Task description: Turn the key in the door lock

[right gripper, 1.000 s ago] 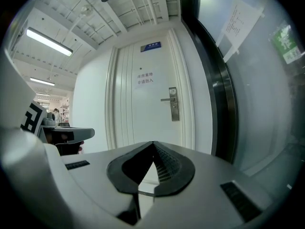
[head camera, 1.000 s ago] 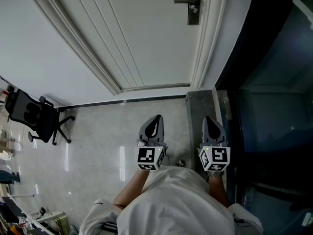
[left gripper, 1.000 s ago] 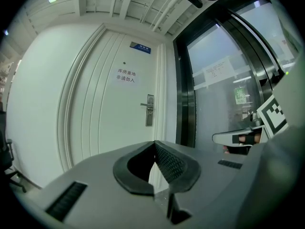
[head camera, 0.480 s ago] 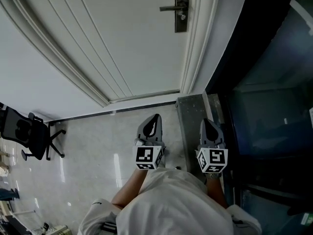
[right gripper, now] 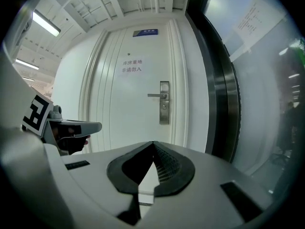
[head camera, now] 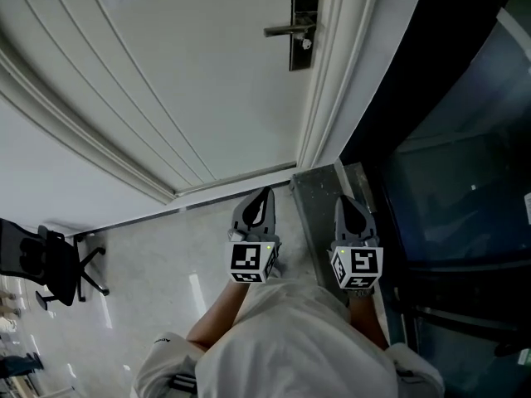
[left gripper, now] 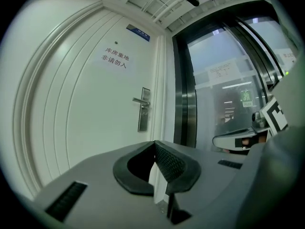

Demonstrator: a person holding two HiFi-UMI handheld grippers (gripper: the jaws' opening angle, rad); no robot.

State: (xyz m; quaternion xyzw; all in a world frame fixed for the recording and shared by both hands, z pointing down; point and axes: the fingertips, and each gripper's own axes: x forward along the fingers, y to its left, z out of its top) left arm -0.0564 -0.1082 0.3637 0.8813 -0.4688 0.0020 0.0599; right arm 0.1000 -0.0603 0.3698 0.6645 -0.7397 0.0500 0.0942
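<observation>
The white door [head camera: 191, 73] carries a dark lock plate [head camera: 304, 21] with a lever handle [head camera: 282, 30] and a small key or cylinder [head camera: 306, 44] under it. Both grippers are held side by side, well short of the door. My left gripper [head camera: 265, 194] points at the door with its jaws shut and nothing between them; in its own view the lock plate [left gripper: 143, 116] is far ahead. My right gripper [head camera: 343, 201] is also shut and empty, and it faces the lock plate [right gripper: 164, 102] and handle [right gripper: 155, 95] almost straight on.
A dark glass wall with a black frame [head camera: 448, 164] runs along the right of the door. A grey stone strip [head camera: 315, 210] lies on the floor under the right gripper. An office chair [head camera: 46, 264] stands far left. A paper sign [right gripper: 132, 66] hangs on the door.
Both grippers and the person have moved closer to the door. The lock plate now sits lower and larger in the head view, and the chair has slid toward the left edge.
</observation>
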